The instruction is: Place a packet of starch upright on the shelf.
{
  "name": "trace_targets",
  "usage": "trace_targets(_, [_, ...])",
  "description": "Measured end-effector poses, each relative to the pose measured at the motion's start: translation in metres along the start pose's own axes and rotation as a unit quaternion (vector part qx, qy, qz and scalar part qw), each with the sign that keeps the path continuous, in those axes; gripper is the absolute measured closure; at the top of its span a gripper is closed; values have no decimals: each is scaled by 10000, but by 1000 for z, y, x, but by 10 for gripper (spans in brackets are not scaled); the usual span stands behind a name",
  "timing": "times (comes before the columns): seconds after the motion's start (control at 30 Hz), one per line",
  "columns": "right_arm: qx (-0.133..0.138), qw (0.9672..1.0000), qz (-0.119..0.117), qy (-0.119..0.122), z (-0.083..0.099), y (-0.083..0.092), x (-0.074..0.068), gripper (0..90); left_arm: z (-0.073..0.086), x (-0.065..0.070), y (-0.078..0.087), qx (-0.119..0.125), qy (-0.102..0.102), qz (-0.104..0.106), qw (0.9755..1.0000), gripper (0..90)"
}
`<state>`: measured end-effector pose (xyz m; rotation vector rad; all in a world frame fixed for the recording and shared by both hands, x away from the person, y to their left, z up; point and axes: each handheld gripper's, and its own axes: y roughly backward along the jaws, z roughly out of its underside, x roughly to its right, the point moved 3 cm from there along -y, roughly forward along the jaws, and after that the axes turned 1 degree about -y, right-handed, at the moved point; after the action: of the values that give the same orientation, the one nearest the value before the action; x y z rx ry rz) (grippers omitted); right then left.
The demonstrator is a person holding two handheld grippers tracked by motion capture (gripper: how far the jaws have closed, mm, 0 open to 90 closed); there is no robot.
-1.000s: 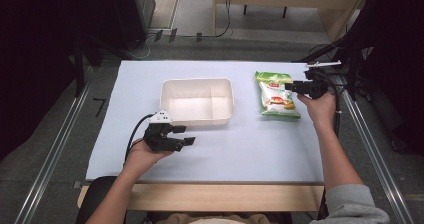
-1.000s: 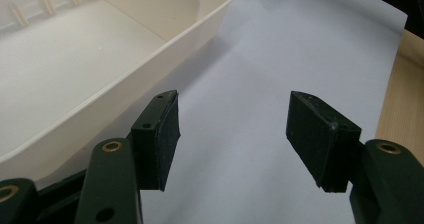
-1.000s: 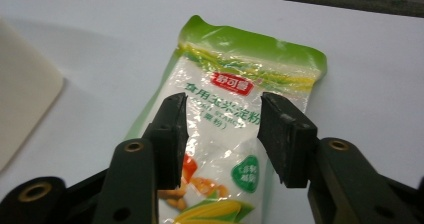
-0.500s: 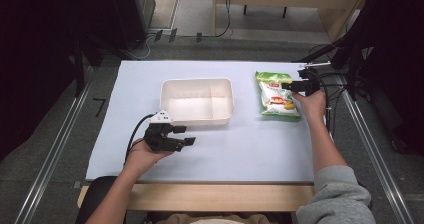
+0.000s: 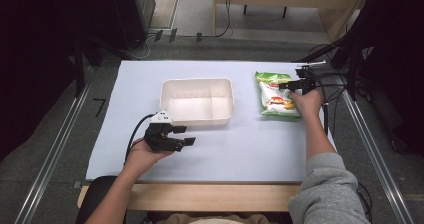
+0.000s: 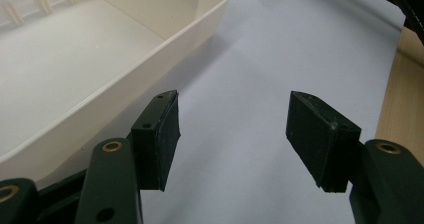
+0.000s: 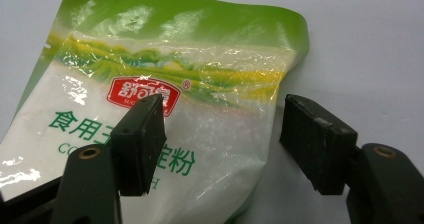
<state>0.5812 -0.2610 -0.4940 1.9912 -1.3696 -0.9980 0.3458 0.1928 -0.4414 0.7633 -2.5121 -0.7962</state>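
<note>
Right gripper (image 5: 286,85) has dropped onto the bag's right edge, jaws just been opening; bag edge sits between them, pads not pressing. Left gripper (image 5: 186,135) unmoved, jaws spread, nothing between, resting on the sheet (image 5: 250,144) just in front of the white tray (image 5: 197,118). Left gripper view shows the tray's inner divider up close. Right gripper view shows the red logo and green print on the bag (image 7: 150,134). Bag (image 5: 274,96) lies flat right of the tray, long axis running away from the person, green top end far.
</note>
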Motion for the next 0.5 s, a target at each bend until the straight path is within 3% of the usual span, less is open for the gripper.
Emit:
trace_targets(0.1, [5,9999,72,116,0,-1,-3,357,0,1,-1,10,-23,36,10000,389])
trace_targets(0.13, [6,9999,87,138,1,-1,-4,399,0,1,-1,-18,-40,15,10000,389])
trace_targets(0.17, [-26,9999,-31,154,1,0,-5,498,0,1,-1,-22,-33,17,10000,389])
trace_targets(0.23, [-46,9999,-67,142,2,0,-6,508,-1,1,-2,-16,-28,22,10000,389])
trace_targets(0.3, [-23,9998,140,138,3,0,-9,586,-1,1,-1,-58,-50,6,10000,389])
trace_targets(0.33, [-23,9998,140,138,3,0,-9,586,-1,1,-2,-38,-40,12,10000,389])
trace_targets(0.37, [-23,9998,161,117,3,0,-8,642,-1,2,-2,-33,-26,15,10000,389])
trace_targets(0.47, [-28,9999,101,59,4,0,-8,709,-1,2,-2,-39,-25,21,10000,389])
trace_targets(0.5, [-110,9999,5,10,4,1,-8,780,0,1,-3,-21,-19,35,10000,389])
